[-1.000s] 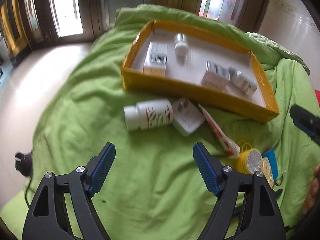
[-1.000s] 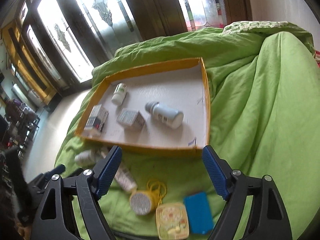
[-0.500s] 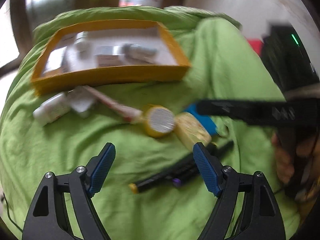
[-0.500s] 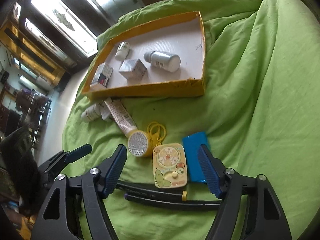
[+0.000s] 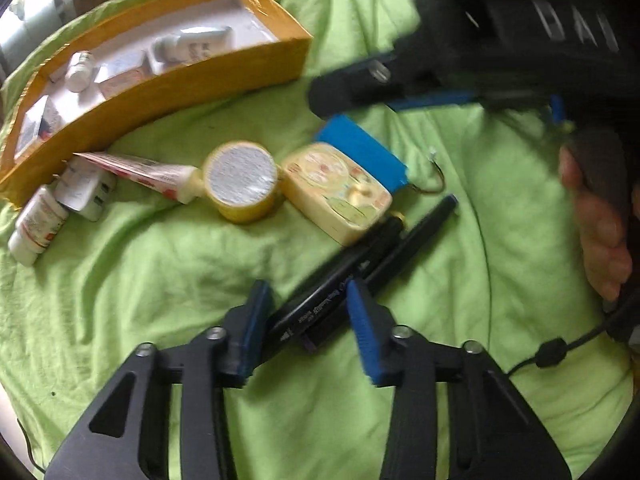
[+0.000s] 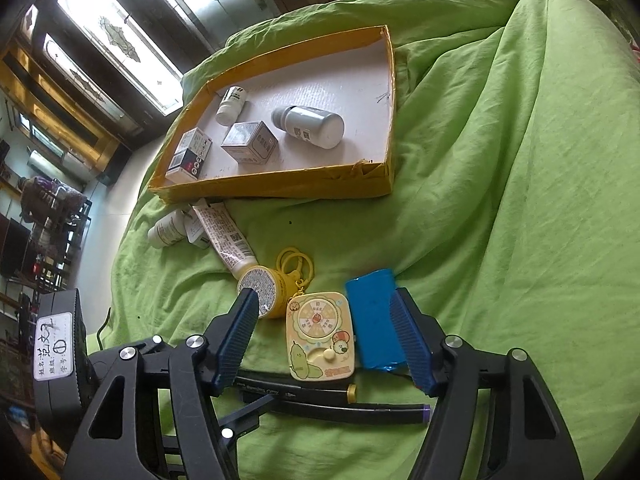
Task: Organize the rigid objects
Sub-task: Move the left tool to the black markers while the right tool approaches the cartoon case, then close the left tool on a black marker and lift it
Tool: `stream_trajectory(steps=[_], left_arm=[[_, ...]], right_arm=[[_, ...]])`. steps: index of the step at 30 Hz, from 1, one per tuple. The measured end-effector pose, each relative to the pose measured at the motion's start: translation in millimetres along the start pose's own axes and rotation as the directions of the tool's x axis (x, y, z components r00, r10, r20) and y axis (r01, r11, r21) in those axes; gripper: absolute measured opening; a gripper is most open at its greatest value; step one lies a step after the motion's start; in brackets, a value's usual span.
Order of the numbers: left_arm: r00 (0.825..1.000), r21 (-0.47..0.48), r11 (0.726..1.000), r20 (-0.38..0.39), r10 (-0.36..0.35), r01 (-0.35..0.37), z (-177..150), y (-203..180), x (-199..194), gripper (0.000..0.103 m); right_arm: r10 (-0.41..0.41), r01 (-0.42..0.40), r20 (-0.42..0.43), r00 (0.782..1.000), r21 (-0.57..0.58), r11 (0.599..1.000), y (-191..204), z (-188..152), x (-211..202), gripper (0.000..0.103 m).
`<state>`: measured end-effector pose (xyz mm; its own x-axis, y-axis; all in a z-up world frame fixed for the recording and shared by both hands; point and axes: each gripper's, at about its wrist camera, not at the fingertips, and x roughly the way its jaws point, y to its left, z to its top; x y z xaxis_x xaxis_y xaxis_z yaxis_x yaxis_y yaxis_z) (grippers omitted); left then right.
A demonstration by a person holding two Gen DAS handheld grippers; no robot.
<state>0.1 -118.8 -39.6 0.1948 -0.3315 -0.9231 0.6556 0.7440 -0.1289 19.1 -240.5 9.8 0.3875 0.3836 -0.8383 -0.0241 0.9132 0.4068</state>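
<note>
Two black pens [image 5: 360,260] lie side by side on the green blanket. My left gripper [image 5: 308,312] is open with its jaws around the near ends of the pens. My right gripper [image 6: 324,328] is open, its jaws either side of a cream cartoon case [image 6: 320,336] and a blue flat pack [image 6: 372,316]. The pens also show in the right wrist view [image 6: 340,400]. A yellow round tin [image 5: 240,180], a tube [image 5: 140,172], a white adapter [image 5: 84,192] and a white bottle [image 5: 36,224] lie in front of the yellow tray [image 6: 280,184].
The tray holds two white bottles [image 6: 308,126] and two small boxes [image 6: 250,142]. The green blanket [image 6: 500,200] slopes down at its edges. The right gripper body [image 5: 500,40] hangs above the blue pack in the left wrist view. Windows and floor lie beyond.
My left gripper swung right from the bottle area to the pens and its jaws narrowed around them. My right gripper moved back and down over the cartoon case and blue pack.
</note>
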Motion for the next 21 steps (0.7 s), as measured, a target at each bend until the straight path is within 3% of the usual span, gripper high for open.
stream_trajectory(steps=[3, 5, 12, 16, 19, 21], left_arm=[[0.997, 0.064, 0.997, -0.07, -0.035, 0.039, -7, -18, 7, 0.035], [0.995, 0.118, 0.993, -0.098, 0.027, -0.016, -12, -30, 16, 0.035], [1.0, 0.009, 1.0, -0.028, -0.01, 0.011, 1, -12, 1, 0.027], [0.999, -0.154, 0.988, 0.039, -0.011, 0.017, -5, 23, -22, 0.022], [0.999, -0.362, 0.932, 0.031, -0.027, 0.036, -16, 68, -21, 0.022], [1.0, -0.427, 0.904, -0.01, -0.019, 0.013, -21, 81, -12, 0.022]], right_arm=[[0.002, -0.002, 0.0, 1.0, 0.007, 1.0, -1, 0, 1, 0.063], [0.003, -0.003, 0.001, 1.0, 0.011, 1.0, -1, 0, 1, 0.063], [0.001, -0.001, -0.002, 1.0, 0.015, 1.0, -2, 0, 2, 0.063], [0.01, -0.01, -0.008, 1.0, 0.013, 1.0, -1, -1, 4, 0.063], [0.018, -0.018, -0.014, 1.0, 0.015, 1.0, -1, -2, 5, 0.063], [0.027, -0.027, -0.022, 0.999, 0.016, 1.0, 0, -2, 8, 0.063]])
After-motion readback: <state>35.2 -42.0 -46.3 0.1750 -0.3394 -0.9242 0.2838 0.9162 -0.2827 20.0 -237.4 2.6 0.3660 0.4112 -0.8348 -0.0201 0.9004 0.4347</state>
